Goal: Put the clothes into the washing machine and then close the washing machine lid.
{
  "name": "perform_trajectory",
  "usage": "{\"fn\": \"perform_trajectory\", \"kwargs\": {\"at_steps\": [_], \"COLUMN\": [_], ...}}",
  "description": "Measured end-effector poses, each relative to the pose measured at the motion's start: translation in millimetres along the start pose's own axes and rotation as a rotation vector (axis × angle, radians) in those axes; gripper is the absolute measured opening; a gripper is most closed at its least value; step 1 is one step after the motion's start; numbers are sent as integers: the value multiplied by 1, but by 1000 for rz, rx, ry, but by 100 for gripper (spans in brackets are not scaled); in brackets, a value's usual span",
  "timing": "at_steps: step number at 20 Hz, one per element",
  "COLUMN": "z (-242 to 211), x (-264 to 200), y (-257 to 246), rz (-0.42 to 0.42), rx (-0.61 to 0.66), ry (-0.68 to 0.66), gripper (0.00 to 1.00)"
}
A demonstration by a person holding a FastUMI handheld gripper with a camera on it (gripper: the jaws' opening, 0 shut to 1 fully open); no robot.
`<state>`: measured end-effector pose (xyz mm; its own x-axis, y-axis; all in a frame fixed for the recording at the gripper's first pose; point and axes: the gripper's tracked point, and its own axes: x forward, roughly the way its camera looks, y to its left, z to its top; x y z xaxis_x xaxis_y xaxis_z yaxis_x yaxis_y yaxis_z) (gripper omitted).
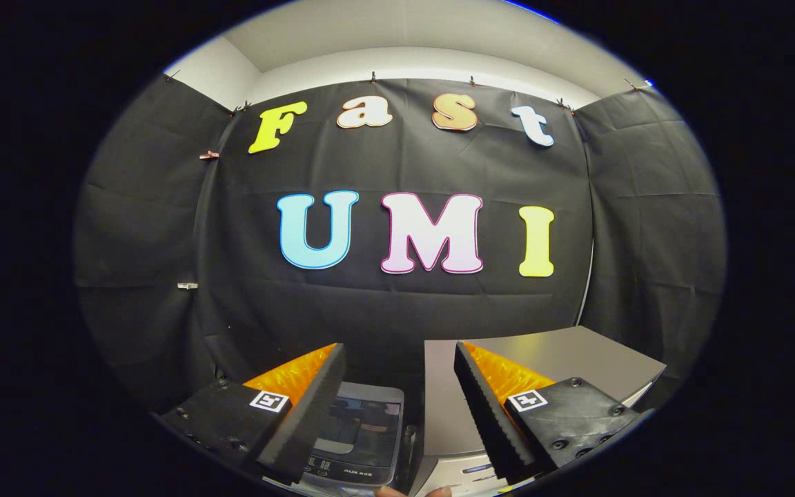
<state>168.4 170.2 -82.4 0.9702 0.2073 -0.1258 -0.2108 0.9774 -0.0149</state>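
My gripper (399,347) is open, held high and facing the booth's back wall, with nothing between its fingers. Low down, just beyond the left finger (308,407), sits a small grey washing machine (359,431) with a dark glossy lid and a control strip along its near edge. I cannot tell whether its lid is fully shut; it looks flat.
A silver-grey box-like unit (549,359) with a flat top stands right of the washing machine, behind the right finger (487,407). A person's fingertips (392,491) show at the near edge, below the machine. Black cloth walls close in the booth on three sides.
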Motion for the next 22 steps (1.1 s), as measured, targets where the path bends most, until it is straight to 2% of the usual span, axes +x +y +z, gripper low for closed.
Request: {"fn": "perform_trajectory", "kwargs": {"at_steps": [22], "z": [1], "x": [-3], "y": [6], "rz": [11], "rx": [0], "ry": [-3], "gripper": [99]}}
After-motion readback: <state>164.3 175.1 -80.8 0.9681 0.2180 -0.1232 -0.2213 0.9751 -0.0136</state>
